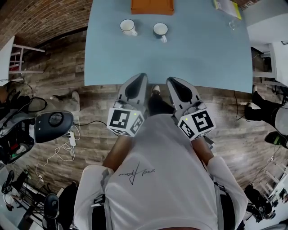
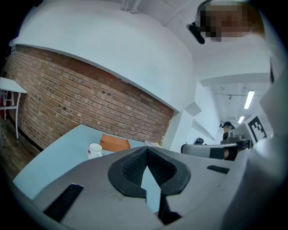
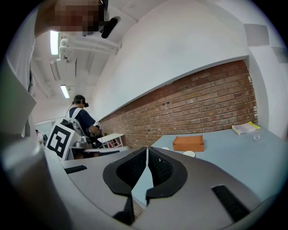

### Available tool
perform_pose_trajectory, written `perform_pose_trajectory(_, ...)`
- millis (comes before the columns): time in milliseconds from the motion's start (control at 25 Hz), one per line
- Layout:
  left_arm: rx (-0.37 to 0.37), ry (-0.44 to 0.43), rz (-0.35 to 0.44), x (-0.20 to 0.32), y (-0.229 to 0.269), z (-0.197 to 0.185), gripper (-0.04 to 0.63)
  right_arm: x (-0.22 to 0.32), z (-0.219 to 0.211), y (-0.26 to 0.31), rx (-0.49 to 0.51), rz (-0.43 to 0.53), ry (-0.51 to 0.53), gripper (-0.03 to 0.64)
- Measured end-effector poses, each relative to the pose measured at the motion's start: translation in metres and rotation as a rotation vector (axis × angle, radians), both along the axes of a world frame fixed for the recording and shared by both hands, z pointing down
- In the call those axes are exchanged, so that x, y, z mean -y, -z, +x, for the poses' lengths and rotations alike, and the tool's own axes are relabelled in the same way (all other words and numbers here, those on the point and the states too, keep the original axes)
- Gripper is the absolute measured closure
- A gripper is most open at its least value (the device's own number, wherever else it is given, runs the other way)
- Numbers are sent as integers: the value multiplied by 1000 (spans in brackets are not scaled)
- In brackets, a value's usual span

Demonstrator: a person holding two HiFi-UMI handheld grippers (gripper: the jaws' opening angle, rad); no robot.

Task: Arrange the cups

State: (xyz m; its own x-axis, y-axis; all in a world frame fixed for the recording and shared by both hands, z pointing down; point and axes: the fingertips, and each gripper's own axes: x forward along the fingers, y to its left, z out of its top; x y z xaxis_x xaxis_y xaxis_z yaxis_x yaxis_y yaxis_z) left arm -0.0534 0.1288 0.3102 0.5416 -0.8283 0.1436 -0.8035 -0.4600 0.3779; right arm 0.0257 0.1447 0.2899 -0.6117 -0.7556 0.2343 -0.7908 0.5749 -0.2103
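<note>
Head view: a pale blue table (image 1: 189, 58) stands on a wood-plank floor (image 1: 58, 85), with a brick wall (image 2: 90, 99) running along its far side.

- Two cups stand near the far edge, side by side but not touching. The white cup (image 1: 128, 26) is on the left and the dark-rimmed cup (image 1: 160, 29) is to its right. Both handles are turned roughly toward the near edge.
- An orange box (image 1: 152, 6) lies just behind the cups at the far edge.
- A yellow pad (image 1: 227, 8) and a small clear glass (image 1: 232, 24) sit toward the far right corner.
- The left gripper (image 1: 143, 76) and right gripper (image 1: 171, 81) are held side by side at the near table edge, well apart from both cups.
- Both pairs of jaws are clenched together, tips meeting, with nothing between them.
- Loose white cables (image 1: 67, 148) trail on the floor to the left.
- In the right gripper view, a second person (image 3: 81, 119) stands at the left by a small white table (image 3: 112, 137) against the brick wall.
</note>
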Motion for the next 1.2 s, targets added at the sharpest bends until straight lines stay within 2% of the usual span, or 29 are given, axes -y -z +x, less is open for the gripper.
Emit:
perform_pose_trajectory(480,48,138,7,76,-11,16,589,70,17,1,1,31,97,595)
perform_pose_trajectory(880,139,377,-31,115,-54,-6,589,92,5,-8,-22,35,183,595)
perform_pose_trajectory(1200,188,427,-65,145,-86,-5,589,111,-9,-18,-33,28,197,595)
